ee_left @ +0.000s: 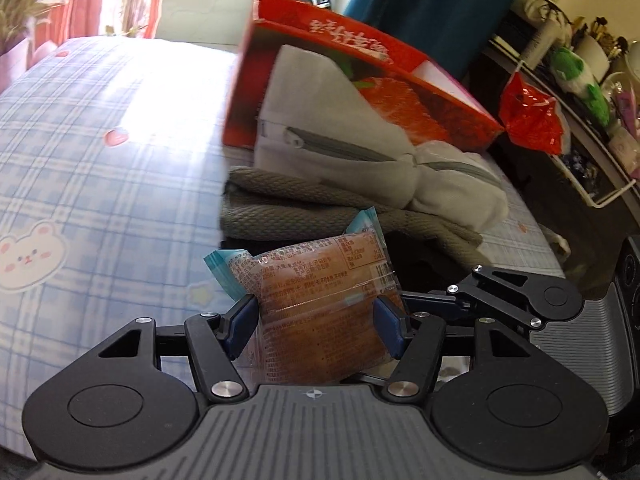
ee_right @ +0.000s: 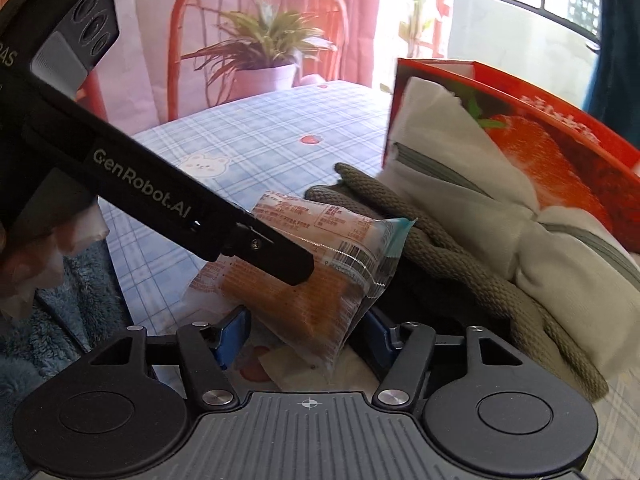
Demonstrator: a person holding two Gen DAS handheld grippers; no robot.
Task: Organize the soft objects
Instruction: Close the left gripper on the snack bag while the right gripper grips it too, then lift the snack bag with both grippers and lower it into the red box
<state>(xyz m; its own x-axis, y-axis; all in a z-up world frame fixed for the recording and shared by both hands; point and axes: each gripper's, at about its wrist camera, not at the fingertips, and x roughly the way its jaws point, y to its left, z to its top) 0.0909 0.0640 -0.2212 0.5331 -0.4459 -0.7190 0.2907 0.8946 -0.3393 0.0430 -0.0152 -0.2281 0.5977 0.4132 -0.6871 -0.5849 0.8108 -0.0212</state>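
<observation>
Item: wrapped bread packet (ee_left: pixel 320 280), held above the plaid bedsheet (ee_left: pixel 100 184) just before the olive knit (ee_left: pixel 280 208), clamped across its middle by the left gripper (ee_left: pixel 316 316). Right gripper (ee_right: pixel 300 336) brackets its lower corner, pads not visibly pressing. Judged light, squashy, crinkly and slippery; grip the padded middle gently, not the sealed fins.

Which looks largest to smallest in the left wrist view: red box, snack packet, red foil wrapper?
1. red box
2. snack packet, though it sits nearest the camera, which inflates it
3. red foil wrapper, farther off, so its true size is unsure
</observation>
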